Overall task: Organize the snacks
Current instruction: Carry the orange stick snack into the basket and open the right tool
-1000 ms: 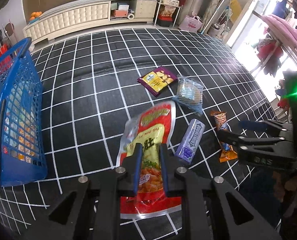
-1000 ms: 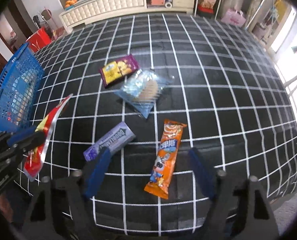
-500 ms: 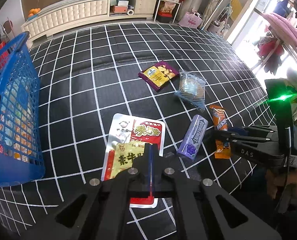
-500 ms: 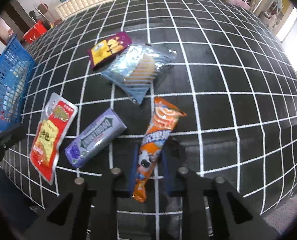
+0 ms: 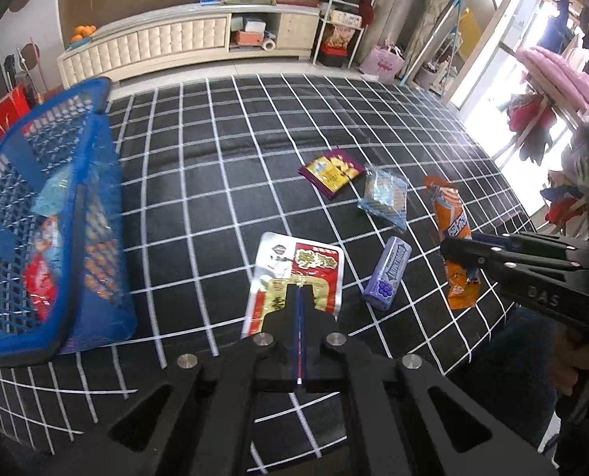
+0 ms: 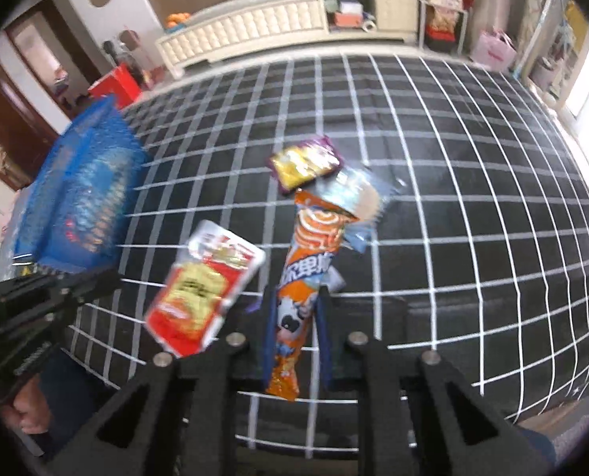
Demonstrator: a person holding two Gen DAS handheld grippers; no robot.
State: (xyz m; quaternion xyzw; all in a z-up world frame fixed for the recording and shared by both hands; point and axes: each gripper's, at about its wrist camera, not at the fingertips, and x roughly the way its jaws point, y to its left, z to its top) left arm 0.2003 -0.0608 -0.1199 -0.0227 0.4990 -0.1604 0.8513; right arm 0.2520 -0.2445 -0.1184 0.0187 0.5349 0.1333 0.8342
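Note:
My left gripper (image 5: 299,297) is shut on the lower edge of a red-and-white snack pouch (image 5: 298,265), which it holds a little above the black checked cloth (image 5: 223,182). The pouch (image 6: 203,293) also shows in the right wrist view, hanging from the left gripper (image 6: 108,281). My right gripper (image 6: 294,317) is shut on a long orange packet (image 6: 310,246), lifted and pointing away from me. From the left wrist view, the right gripper (image 5: 467,256) grips that orange packet (image 5: 451,214) at its middle. A blue basket (image 5: 108,182) with snacks inside stands at the left.
On the cloth lie a purple gum pack (image 5: 387,273), a purple-and-yellow packet (image 5: 331,172) and a clear blue cracker bag (image 5: 385,196). The basket (image 6: 80,198) is at the cloth's left edge. A white cabinet (image 5: 183,39) and shelves stand behind. A hand (image 5: 584,353) holds the right gripper.
The left jaws shut fully on the red pouch and raised it. The right jaws went from wide open to shut on the orange packet and lifted it off the cloth.

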